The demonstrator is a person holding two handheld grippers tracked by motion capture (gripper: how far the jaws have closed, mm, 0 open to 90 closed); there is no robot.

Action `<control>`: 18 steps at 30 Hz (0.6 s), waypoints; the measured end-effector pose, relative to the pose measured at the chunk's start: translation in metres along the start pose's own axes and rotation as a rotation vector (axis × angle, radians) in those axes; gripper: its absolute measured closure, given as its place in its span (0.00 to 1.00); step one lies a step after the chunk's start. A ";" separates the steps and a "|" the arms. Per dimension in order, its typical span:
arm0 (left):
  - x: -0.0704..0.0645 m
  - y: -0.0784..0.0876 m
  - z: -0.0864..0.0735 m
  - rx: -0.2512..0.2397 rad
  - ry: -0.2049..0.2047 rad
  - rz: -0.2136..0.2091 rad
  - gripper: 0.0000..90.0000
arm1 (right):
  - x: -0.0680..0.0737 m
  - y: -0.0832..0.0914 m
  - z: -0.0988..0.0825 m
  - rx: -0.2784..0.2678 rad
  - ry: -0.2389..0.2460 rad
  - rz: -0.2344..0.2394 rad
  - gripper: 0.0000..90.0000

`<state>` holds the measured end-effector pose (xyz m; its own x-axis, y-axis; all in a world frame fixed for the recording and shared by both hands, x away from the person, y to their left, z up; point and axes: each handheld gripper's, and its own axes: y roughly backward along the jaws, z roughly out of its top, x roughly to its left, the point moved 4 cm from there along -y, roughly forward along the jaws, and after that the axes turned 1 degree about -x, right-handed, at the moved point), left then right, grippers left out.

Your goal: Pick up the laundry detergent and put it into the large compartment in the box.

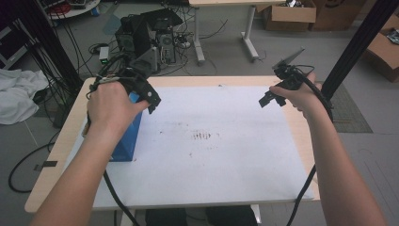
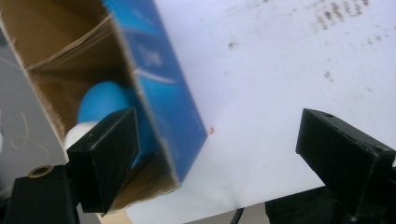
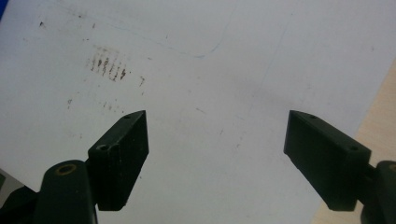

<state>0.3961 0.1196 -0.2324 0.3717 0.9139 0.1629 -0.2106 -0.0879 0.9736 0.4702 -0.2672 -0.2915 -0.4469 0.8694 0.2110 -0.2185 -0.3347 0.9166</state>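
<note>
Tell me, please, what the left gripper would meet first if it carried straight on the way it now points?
Probably the blue box: the left gripper is open, with the box's side wall between its jaws. One jaw sits at the box's open mouth, before a blue and white object inside. Depth is unclear.

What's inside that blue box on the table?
The blue box is open, showing brown cardboard walls and a rounded blue object with a white end. The left tongs cover part of it, so its full shape stays hidden.

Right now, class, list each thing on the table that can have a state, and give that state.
Blue box: open, standing on the white sheet.
Blue and white object: inside the box.
Left hand-held gripper: open, holding nothing.
Right hand-held gripper: open, holding nothing.
</note>
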 end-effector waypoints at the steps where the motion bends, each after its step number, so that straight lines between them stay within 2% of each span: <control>1: -0.010 0.000 0.002 -0.001 -0.020 -0.009 0.15 | 0.001 0.000 0.000 -0.001 0.000 0.001 0.25; 2: -0.010 0.000 0.002 -0.001 -0.020 -0.009 0.14 | 0.001 0.000 0.000 -0.001 0.000 0.001 0.25; 3: -0.023 -0.002 0.004 0.008 -0.055 -0.008 0.12 | 0.001 0.000 0.000 0.000 0.004 0.003 0.25; 4: -0.023 -0.002 0.004 0.008 -0.055 -0.008 0.11 | 0.001 0.000 0.000 0.000 0.004 0.003 0.25; 5: -0.036 -0.004 0.005 0.017 -0.094 -0.007 0.09 | 0.001 0.000 0.000 -0.001 0.002 0.003 0.25; 6: -0.036 -0.004 0.005 0.017 -0.094 -0.007 0.08 | 0.001 0.000 0.000 -0.001 0.002 0.003 0.25; 7: -0.047 -0.006 0.007 0.019 -0.128 -0.008 0.05 | 0.000 0.001 -0.001 -0.002 0.002 0.001 0.25; 9: -0.062 -0.010 0.008 0.018 -0.168 -0.011 0.04 | 0.000 0.001 -0.001 -0.004 0.000 0.002 0.25; 10: -0.062 -0.010 0.008 0.018 -0.168 -0.011 0.03 | 0.000 0.001 -0.001 -0.004 0.000 0.002 0.25; 12: -0.076 -0.012 0.009 0.020 -0.200 -0.014 0.01 | 0.000 0.002 -0.001 -0.003 0.001 0.001 0.25; 13: -0.089 -0.014 0.009 0.020 -0.225 -0.020 0.00 | 0.000 0.002 -0.002 -0.004 -0.001 0.001 0.25; 14: -0.089 -0.014 0.009 0.020 -0.225 -0.020 0.00 | -0.001 0.002 -0.002 -0.002 0.001 0.000 0.25; 15: -0.099 -0.016 0.009 0.012 -0.240 -0.026 0.00 | -0.001 0.002 -0.003 -0.001 0.001 -0.001 0.25; 18: -0.110 -0.017 0.009 0.007 -0.268 -0.049 0.00 | -0.002 0.003 -0.003 -0.003 -0.002 -0.003 0.25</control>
<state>0.3673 0.0169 -0.2656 0.6072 0.7800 0.1511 -0.1809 -0.0494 0.9823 0.4675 -0.2709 -0.2904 -0.4446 0.8711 0.2088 -0.2223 -0.3331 0.9163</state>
